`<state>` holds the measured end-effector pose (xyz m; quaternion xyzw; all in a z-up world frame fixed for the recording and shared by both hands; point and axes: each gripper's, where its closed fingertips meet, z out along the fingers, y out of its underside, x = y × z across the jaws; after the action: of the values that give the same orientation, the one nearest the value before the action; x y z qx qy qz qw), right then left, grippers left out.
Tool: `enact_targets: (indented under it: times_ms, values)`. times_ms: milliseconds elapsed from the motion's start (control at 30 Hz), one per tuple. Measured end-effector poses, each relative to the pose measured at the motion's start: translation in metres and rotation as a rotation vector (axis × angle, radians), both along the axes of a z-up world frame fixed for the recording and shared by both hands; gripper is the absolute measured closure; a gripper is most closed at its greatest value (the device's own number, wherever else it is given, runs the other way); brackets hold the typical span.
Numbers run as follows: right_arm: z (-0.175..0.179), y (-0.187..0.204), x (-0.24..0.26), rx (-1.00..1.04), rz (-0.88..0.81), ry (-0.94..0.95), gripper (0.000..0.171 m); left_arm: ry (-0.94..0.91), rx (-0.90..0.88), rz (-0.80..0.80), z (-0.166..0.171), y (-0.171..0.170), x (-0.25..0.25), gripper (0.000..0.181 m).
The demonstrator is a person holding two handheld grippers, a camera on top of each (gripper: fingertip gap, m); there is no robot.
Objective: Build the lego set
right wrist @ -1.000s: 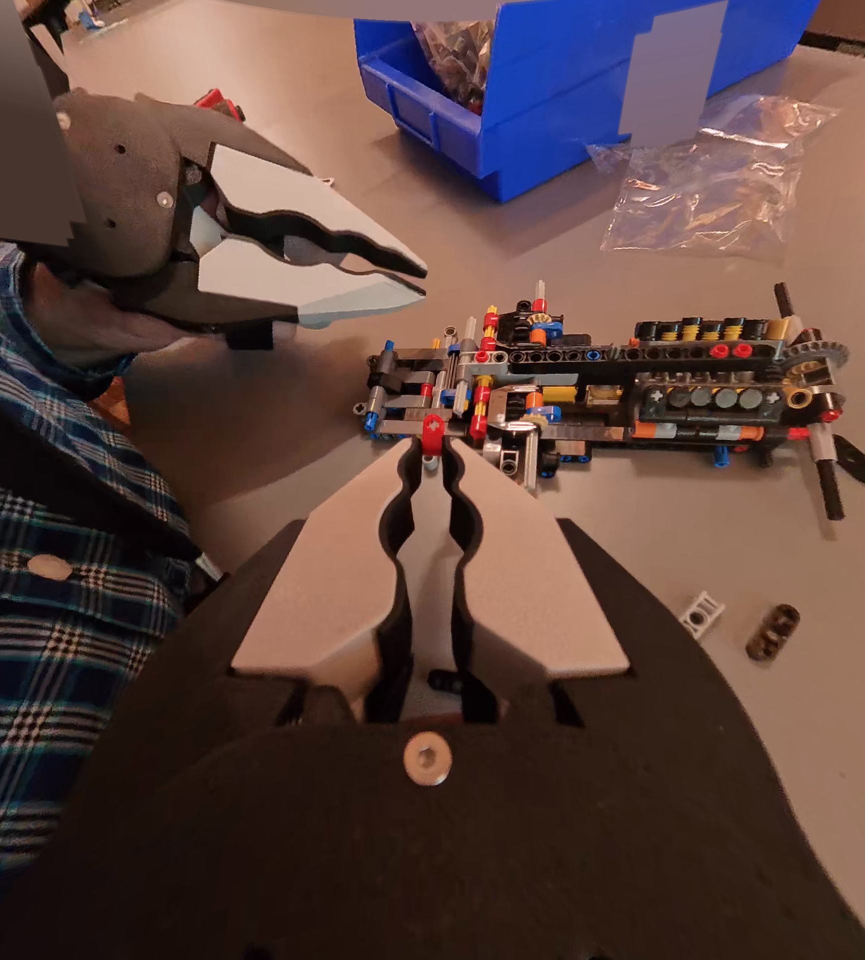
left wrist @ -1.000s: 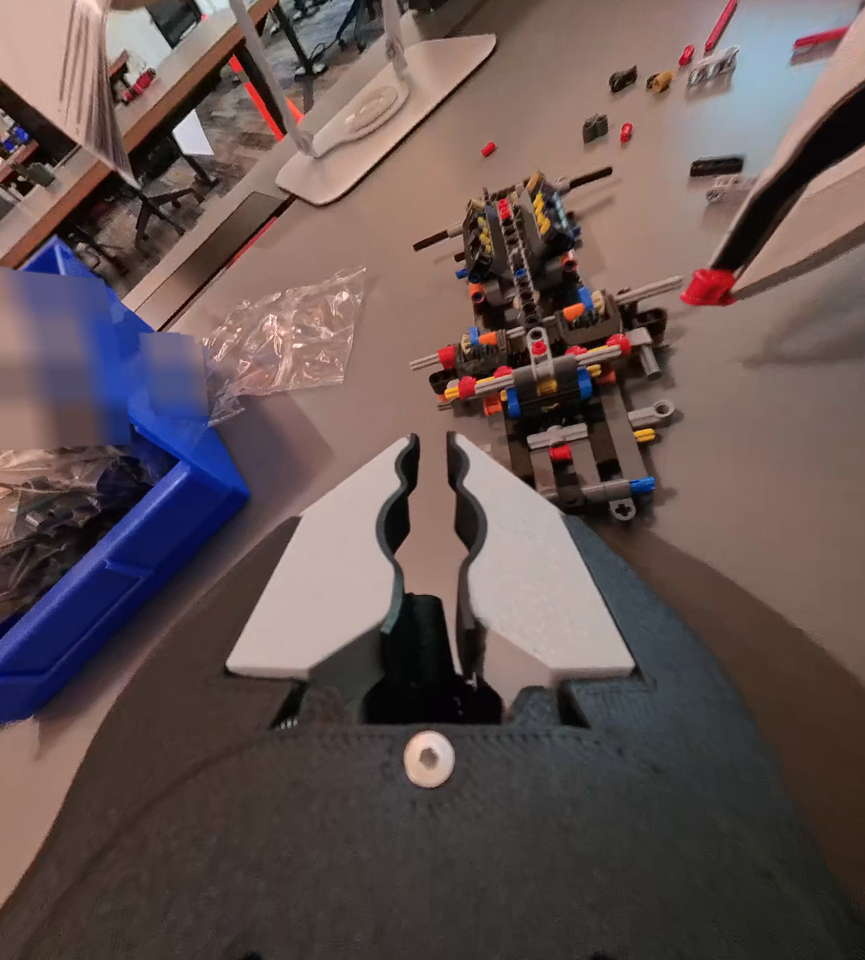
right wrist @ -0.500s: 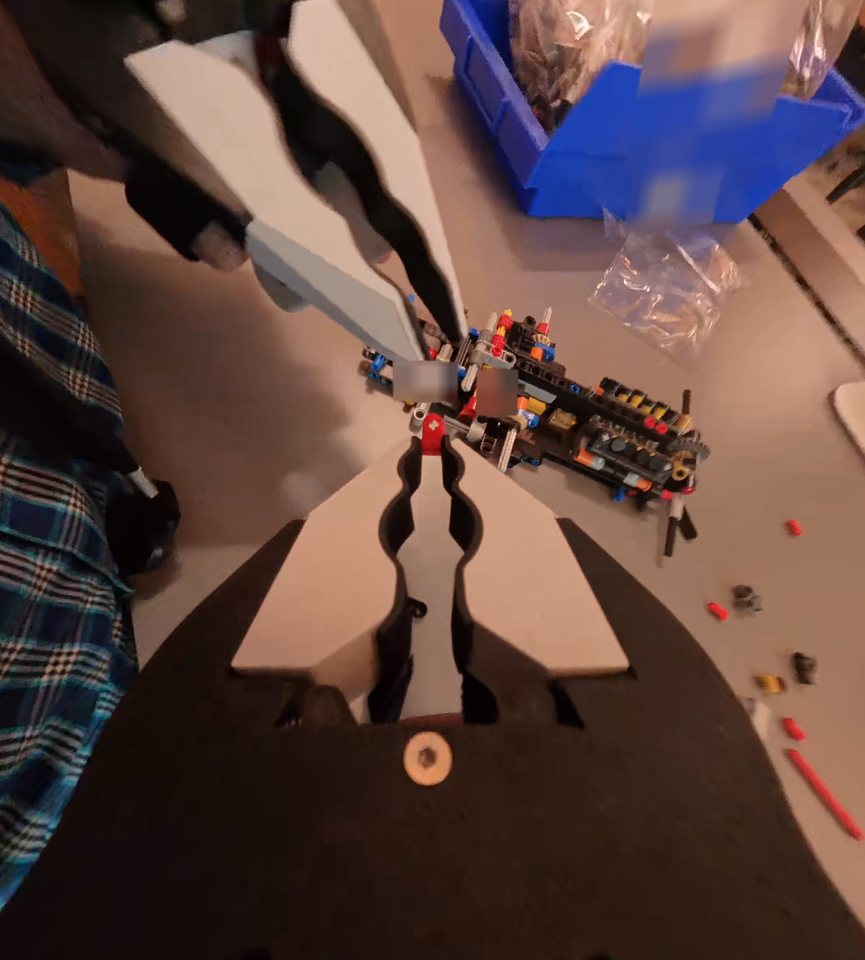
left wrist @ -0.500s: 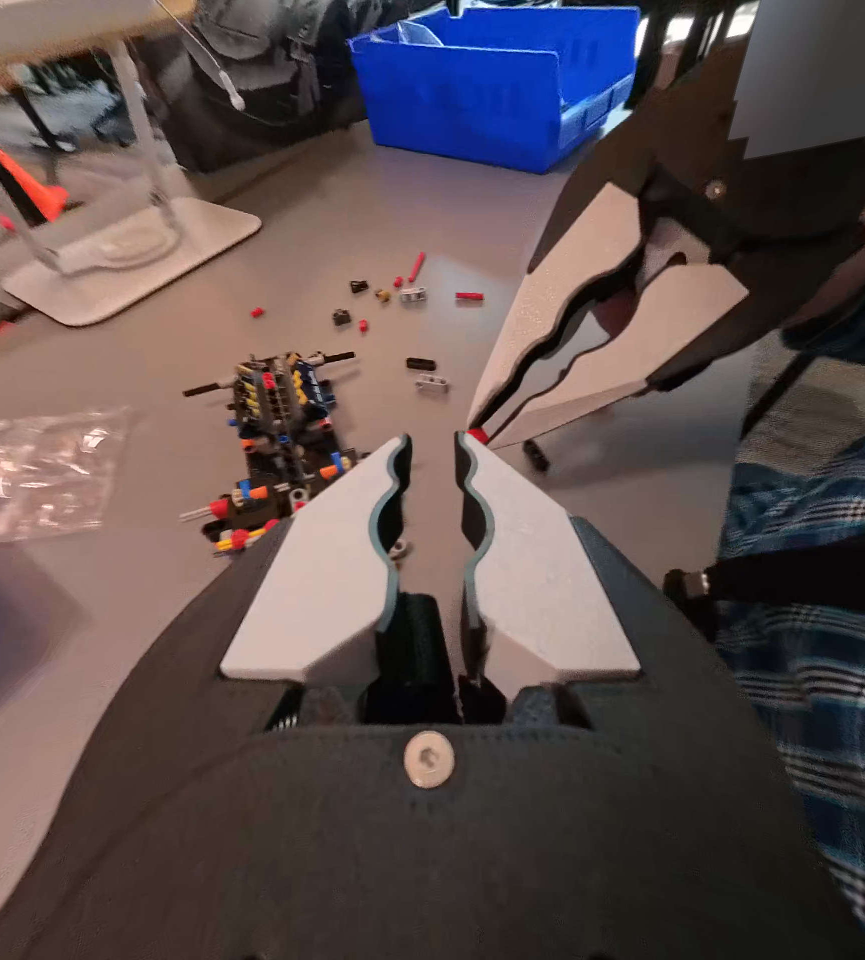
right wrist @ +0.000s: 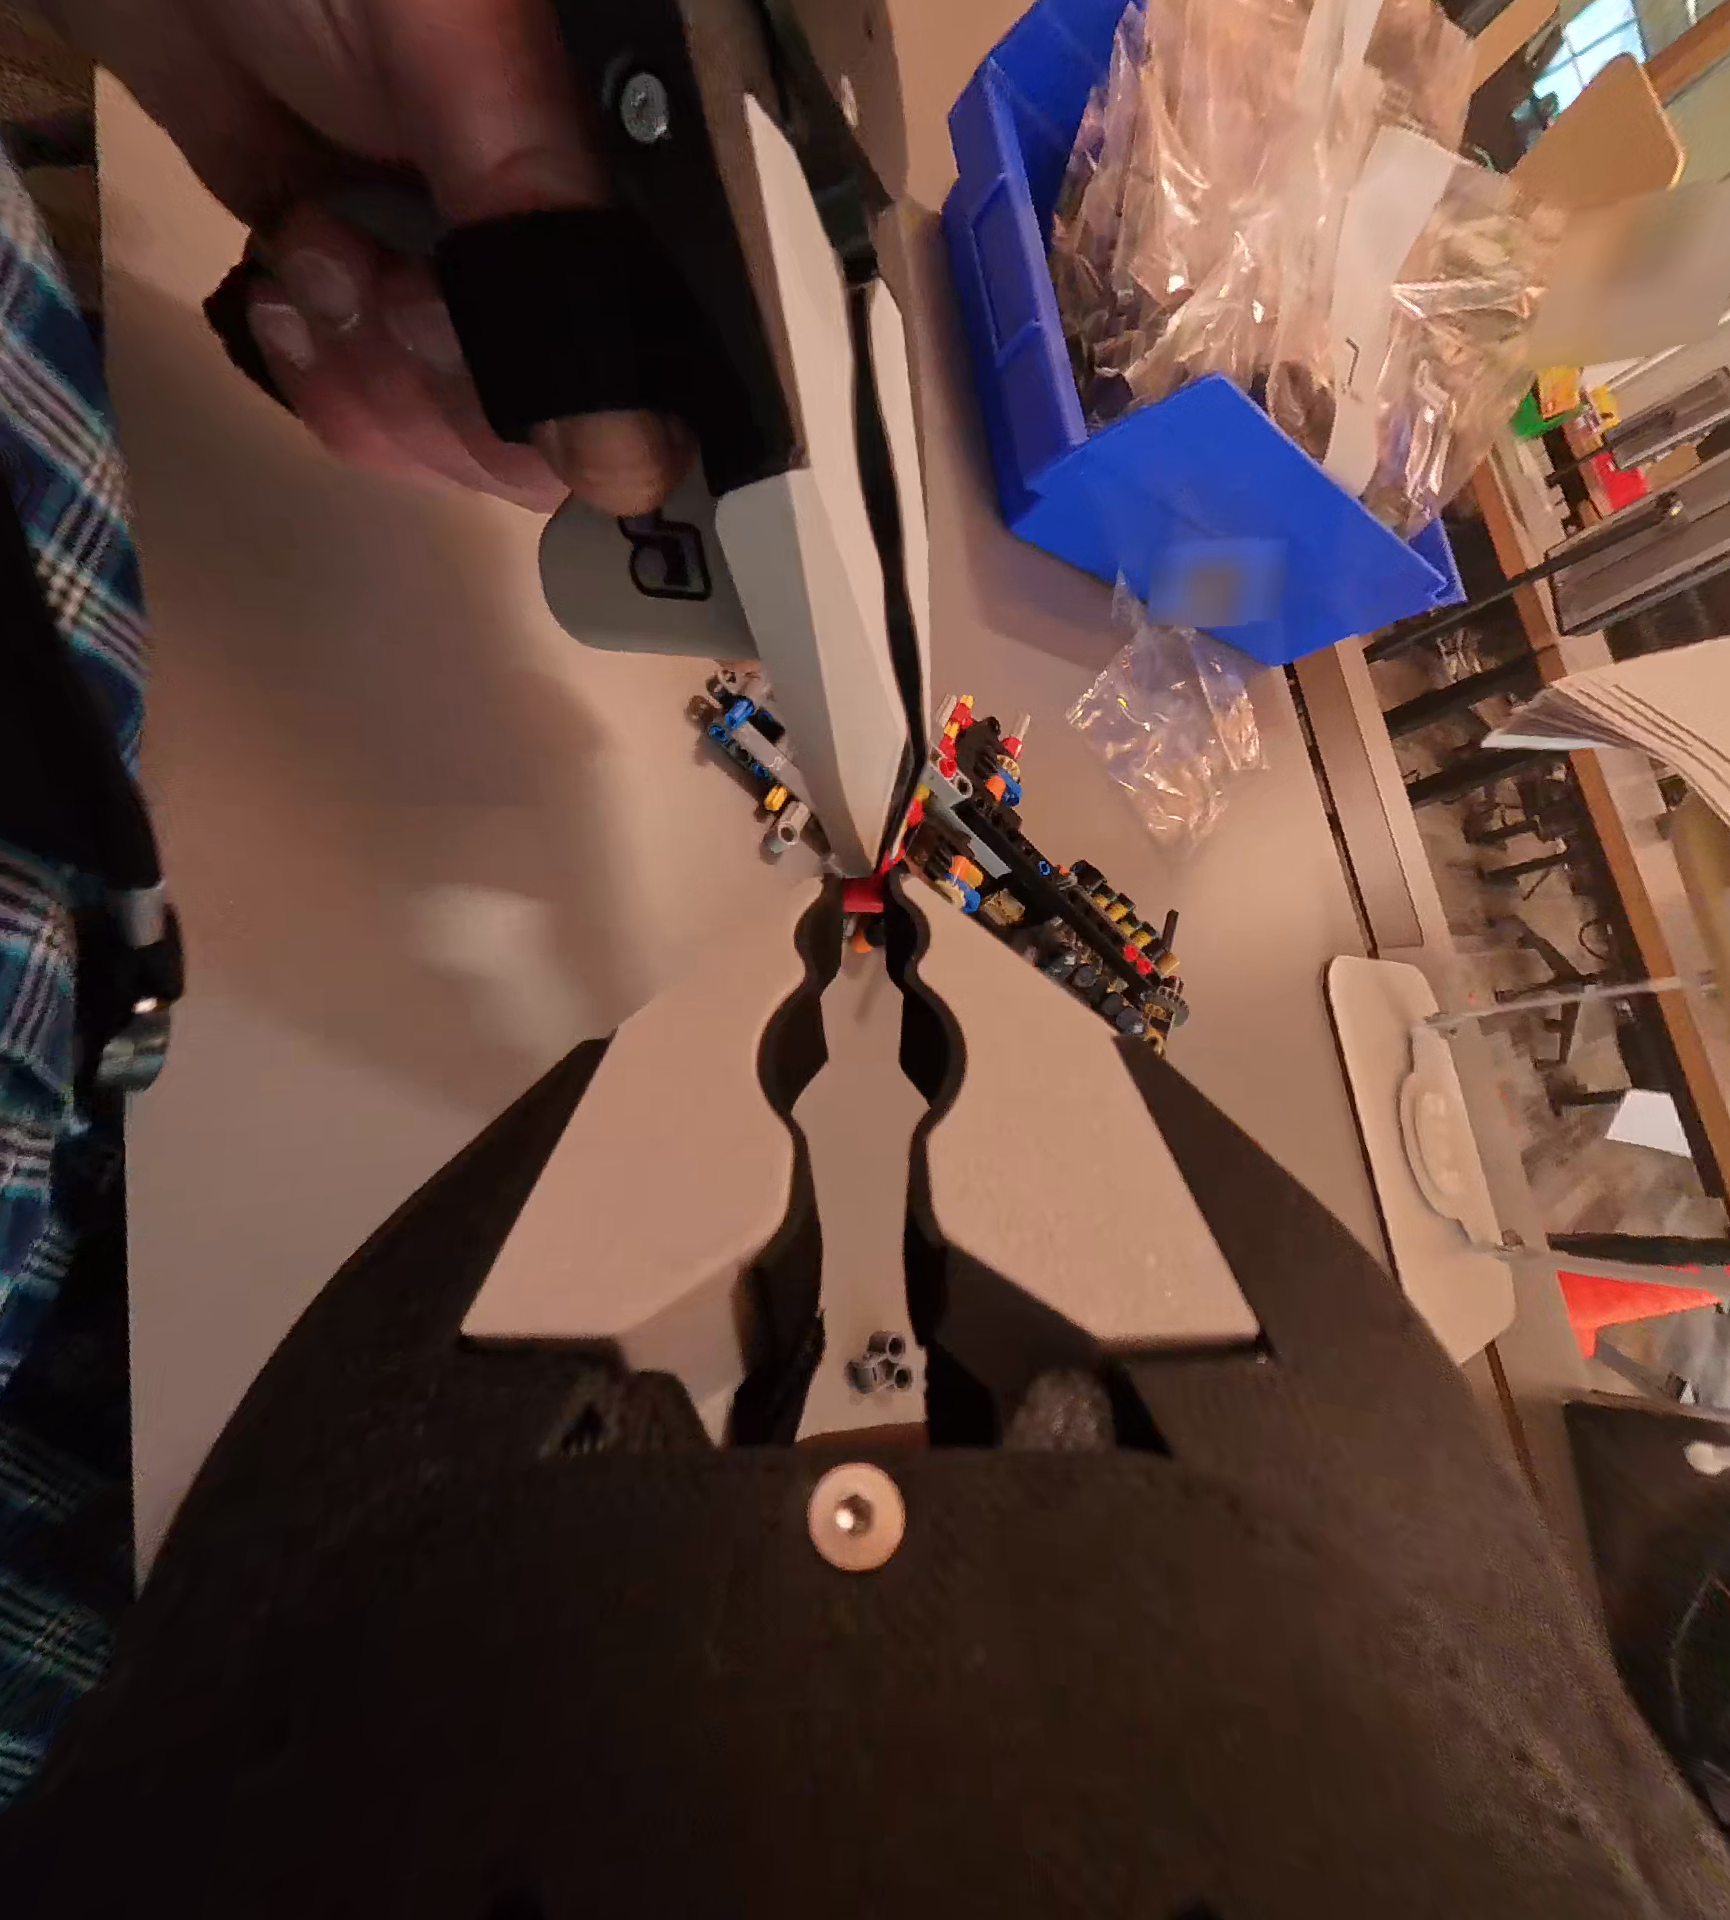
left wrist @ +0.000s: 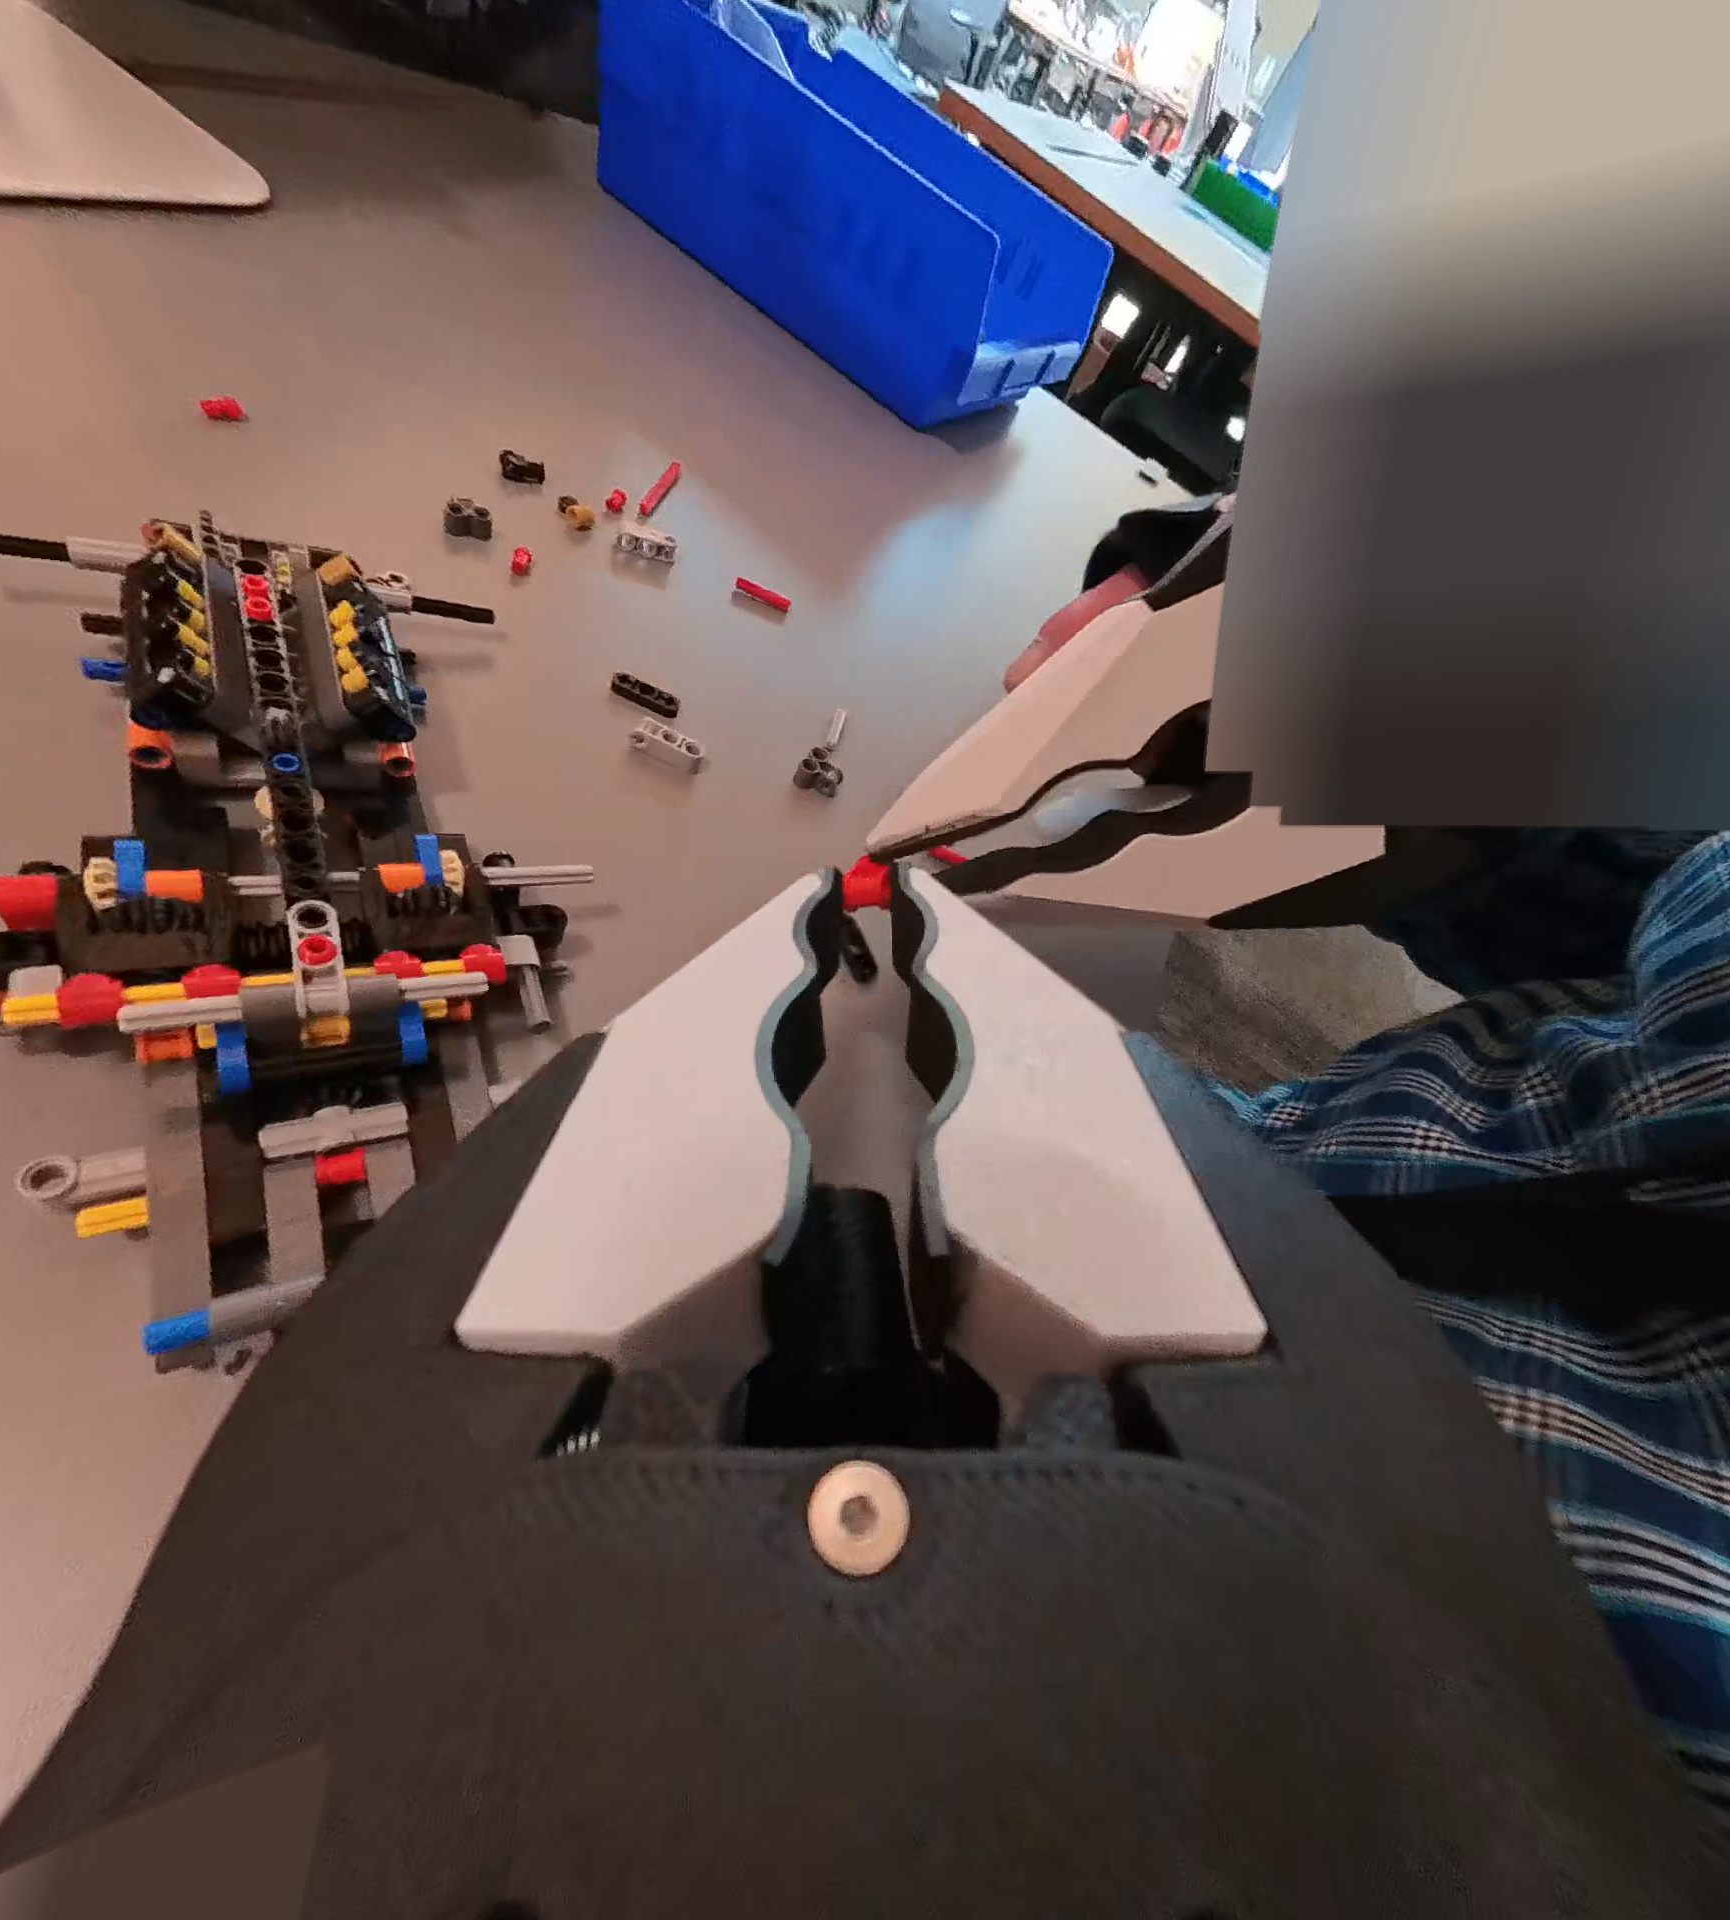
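Observation:
A small red lego piece point(left wrist: 866, 885) is held in the air between both grippers, tip to tip. My left gripper point(left wrist: 863, 888) is closed on it from one side. My right gripper point(right wrist: 861, 896) is shut on the same red piece point(right wrist: 863, 896) from the other side. In the left wrist view the right gripper point(left wrist: 908, 847) comes in from the right. In the right wrist view the left gripper point(right wrist: 876, 852) comes down from above. The long lego chassis point(left wrist: 269, 883) lies on the grey table to the left, and it also shows in the right wrist view point(right wrist: 1058, 894) beyond the fingertips.
Loose parts lie beyond the chassis: a black beam point(left wrist: 645, 692), grey pieces point(left wrist: 669, 744), a red axle point(left wrist: 760, 595), a dark connector point(left wrist: 819, 774). A blue bin point(right wrist: 1204, 488) holds bags of parts, with a clear bag point(right wrist: 1167, 727) beside it. A white stand base point(right wrist: 1412, 1143) is on the right. A plaid sleeve point(left wrist: 1567, 1143) is close.
Both grippers have risen and turned above the table. The left gripper has swung from the chassis to the right gripper's tips and closed on the red piece there.

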<state>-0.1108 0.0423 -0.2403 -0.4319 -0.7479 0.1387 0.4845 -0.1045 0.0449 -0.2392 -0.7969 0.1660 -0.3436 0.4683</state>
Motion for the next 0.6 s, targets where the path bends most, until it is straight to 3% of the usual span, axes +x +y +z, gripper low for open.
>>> enact_targets:
  times_ms: [167, 333, 600]
  values:
    - [0.000, 0.010, 0.005, -0.309, -0.103, 0.039, 0.154, 0.195, 0.214, 0.103, 0.008, 0.010, -0.014, 0.174]
    - [0.023, 0.013, 0.004, -1.036, -0.176, 0.245, 0.156, 0.362, 0.485, 0.135, 0.029, 0.009, -0.015, 0.174]
    - [0.040, 0.001, -0.005, -1.530, -0.084, 0.405, 0.158, 0.544, 0.744, 0.143, 0.046, 0.005, -0.011, 0.174]
